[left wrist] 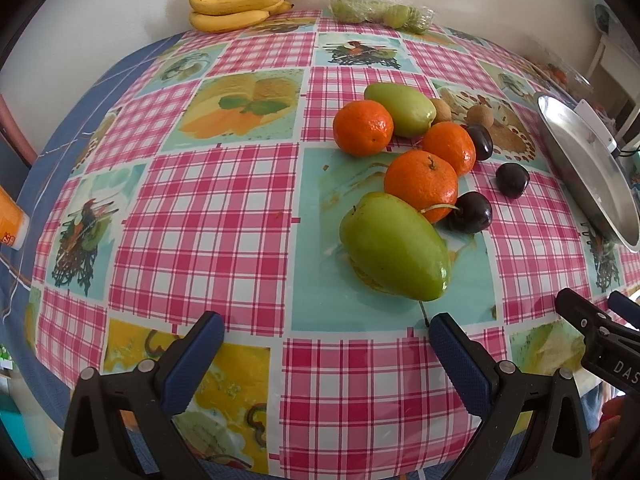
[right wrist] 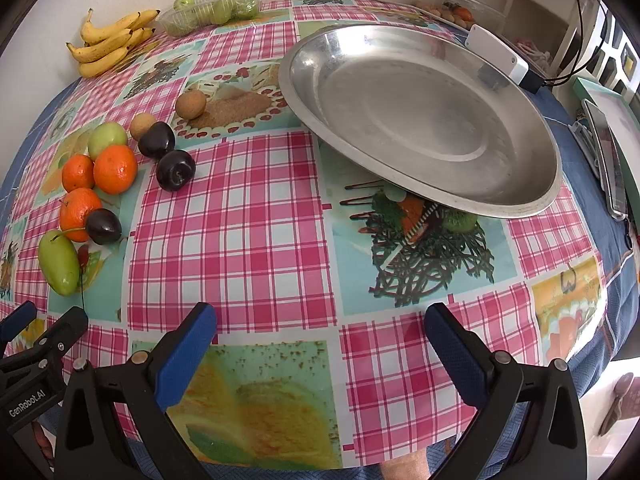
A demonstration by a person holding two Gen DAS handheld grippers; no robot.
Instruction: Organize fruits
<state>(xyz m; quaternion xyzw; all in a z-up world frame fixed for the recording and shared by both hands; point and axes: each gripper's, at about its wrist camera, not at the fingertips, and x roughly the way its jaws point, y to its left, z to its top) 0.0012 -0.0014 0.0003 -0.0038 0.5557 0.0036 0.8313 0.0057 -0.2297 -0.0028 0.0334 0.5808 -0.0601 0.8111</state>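
A heap of loose fruit lies on the checked tablecloth: a near green fruit (left wrist: pixel 394 246) (right wrist: pixel 59 262), a far green fruit (left wrist: pixel 401 108), three oranges (left wrist: pixel 421 180) (right wrist: pixel 115 169), dark cherries (left wrist: pixel 469 212) (right wrist: pixel 175 169) and small brown round fruits (right wrist: pixel 191 105). A large empty metal platter (right wrist: pixel 420 112) (left wrist: pixel 588 168) sits to the right of the heap. My left gripper (left wrist: pixel 326 330) hovers open just short of the near green fruit. My right gripper (right wrist: pixel 320 322) is open over bare cloth, in front of the platter.
A bunch of bananas (left wrist: pixel 240 2) (right wrist: pixel 110 42) and a clear box of green fruit (left wrist: pixel 380 10) (right wrist: pixel 212 8) rest at the table's back edge by the wall. A white device (right wrist: pixel 498 56) with a cable lies behind the platter. An orange bottle (left wrist: pixel 10 216) stands far left.
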